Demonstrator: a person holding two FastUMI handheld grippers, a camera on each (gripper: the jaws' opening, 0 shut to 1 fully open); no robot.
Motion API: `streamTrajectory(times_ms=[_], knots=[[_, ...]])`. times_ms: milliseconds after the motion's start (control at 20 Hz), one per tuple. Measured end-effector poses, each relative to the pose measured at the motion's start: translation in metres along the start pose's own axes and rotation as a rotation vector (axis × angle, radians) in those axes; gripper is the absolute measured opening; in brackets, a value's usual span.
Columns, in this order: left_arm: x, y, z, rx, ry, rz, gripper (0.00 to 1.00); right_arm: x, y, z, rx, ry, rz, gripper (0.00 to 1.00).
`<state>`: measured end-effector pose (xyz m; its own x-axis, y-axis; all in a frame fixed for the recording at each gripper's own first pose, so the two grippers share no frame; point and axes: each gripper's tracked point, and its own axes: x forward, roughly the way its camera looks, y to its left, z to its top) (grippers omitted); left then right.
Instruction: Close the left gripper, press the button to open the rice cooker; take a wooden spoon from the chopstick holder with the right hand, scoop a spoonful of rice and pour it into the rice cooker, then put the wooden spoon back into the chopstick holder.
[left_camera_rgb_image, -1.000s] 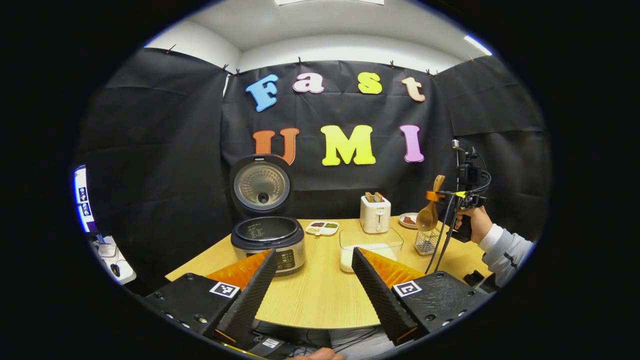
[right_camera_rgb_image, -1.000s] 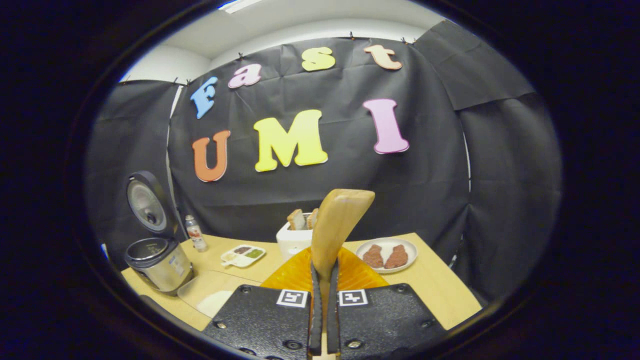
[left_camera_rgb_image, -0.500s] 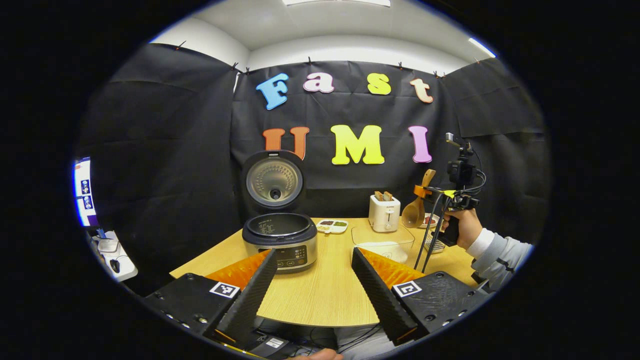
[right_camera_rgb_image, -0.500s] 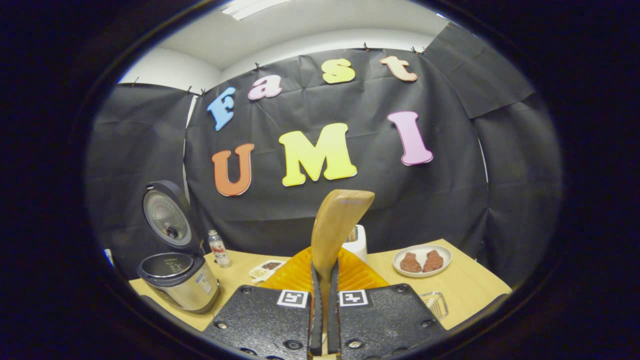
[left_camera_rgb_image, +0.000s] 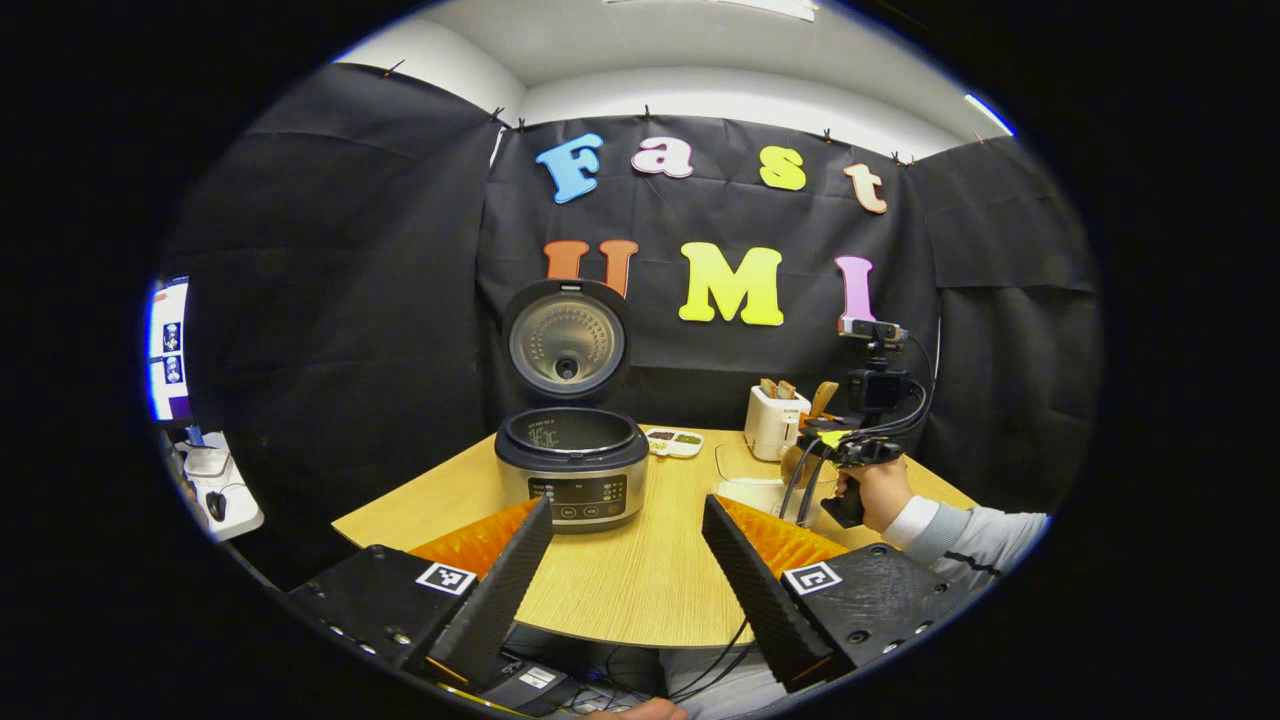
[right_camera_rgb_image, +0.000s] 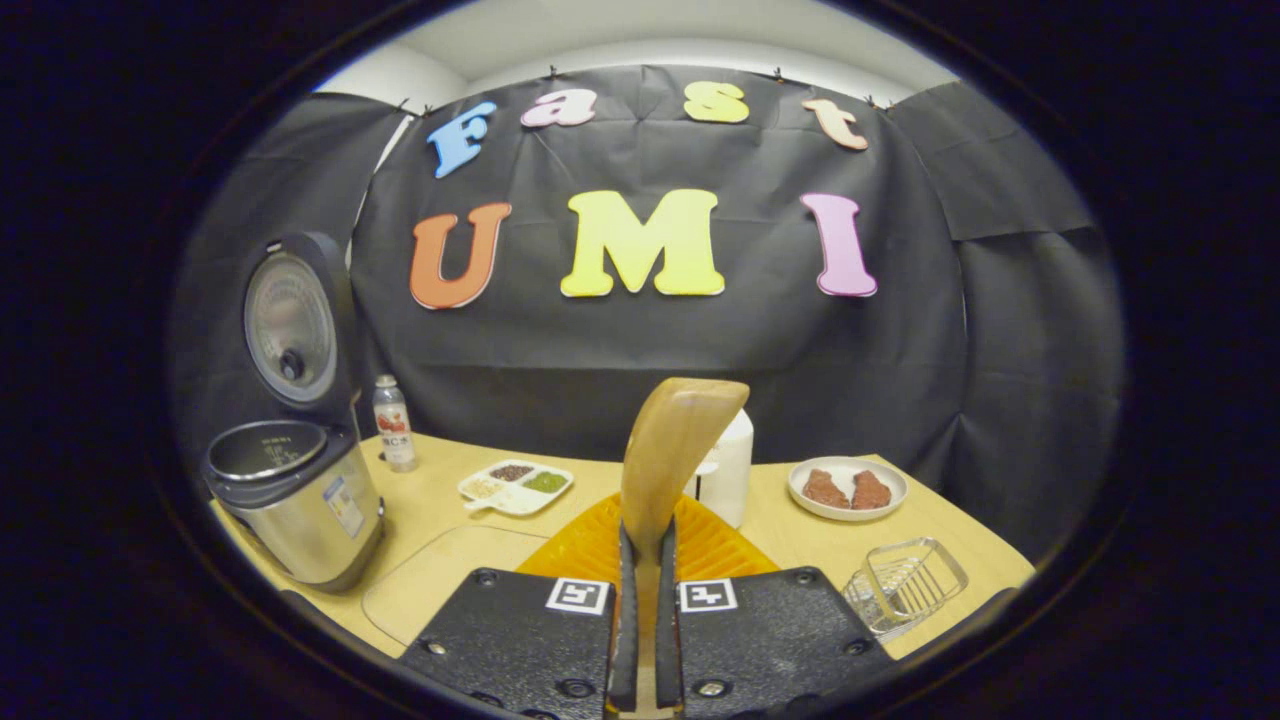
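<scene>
The rice cooker (left_camera_rgb_image: 572, 472) stands open on the wooden table, lid (left_camera_rgb_image: 567, 342) raised. My left gripper (left_camera_rgb_image: 620, 590) hangs open in front of it, holding nothing. Farther right a hand holds my right gripper (left_camera_rgb_image: 835, 440) low over a clear rice container (left_camera_rgb_image: 752, 478), with the wooden spoon (left_camera_rgb_image: 823, 396) in it. In the right gripper view my right gripper (right_camera_rgb_image: 640, 600) is shut on the wooden spoon (right_camera_rgb_image: 672, 450), handle end pointing up; the spoon's bowl is hidden. The cooker (right_camera_rgb_image: 295, 500) sits at the left, and the wire chopstick holder (right_camera_rgb_image: 905, 583) at the lower right.
A white toaster (left_camera_rgb_image: 775, 420) and a sectioned dish (left_camera_rgb_image: 675, 440) stand behind the container. The right gripper view also has a small bottle (right_camera_rgb_image: 392, 435), the sectioned dish (right_camera_rgb_image: 515, 485), the container's rim (right_camera_rgb_image: 450, 570) and a plate of meat (right_camera_rgb_image: 846, 488).
My right gripper has carried the spoon away from the chopstick holder, leftward and down to the rice container. My left gripper stays open and has shifted slightly.
</scene>
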<state>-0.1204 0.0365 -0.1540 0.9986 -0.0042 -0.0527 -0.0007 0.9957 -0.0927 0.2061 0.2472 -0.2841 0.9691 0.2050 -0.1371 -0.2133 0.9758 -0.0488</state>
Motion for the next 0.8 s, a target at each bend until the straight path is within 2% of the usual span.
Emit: streamTrajectory(times_ms=[100,250,300,350,400,500,550,700,800], knots=[[0.002,0.006,-0.004,0.003,0.009,0.006,0.96,-0.001,-0.009,-0.023,0.014,0.054,-0.069,0.13],[0.004,0.017,-0.005,0.008,0.007,0.032,0.96,-0.012,0.007,-0.034,0.055,0.051,-0.044,0.14],[0.005,0.017,-0.005,0.004,0.005,0.031,0.96,-0.016,0.017,-0.036,0.061,0.06,-0.018,0.14],[0.006,0.017,-0.007,-0.007,0.007,0.03,0.87,-0.021,0.026,-0.042,0.073,0.079,0.017,0.14],[0.006,0.017,-0.009,-0.019,0.012,0.026,0.94,-0.027,0.033,-0.045,0.105,0.101,0.044,0.14],[0.005,0.016,-0.008,-0.032,0.013,0.02,0.94,-0.041,0.046,-0.054,0.242,0.174,0.099,0.14],[0.003,0.014,-0.008,-0.034,0.011,0.016,0.94,-0.043,0.052,-0.049,0.278,0.169,0.123,0.14],[0.001,0.006,-0.005,-0.038,0.002,-0.013,0.95,-0.046,0.06,-0.049,0.324,0.2,0.178,0.14],[0.001,0.005,-0.006,-0.034,0.0,-0.014,0.95,-0.045,0.065,-0.046,0.391,0.21,0.244,0.13]])
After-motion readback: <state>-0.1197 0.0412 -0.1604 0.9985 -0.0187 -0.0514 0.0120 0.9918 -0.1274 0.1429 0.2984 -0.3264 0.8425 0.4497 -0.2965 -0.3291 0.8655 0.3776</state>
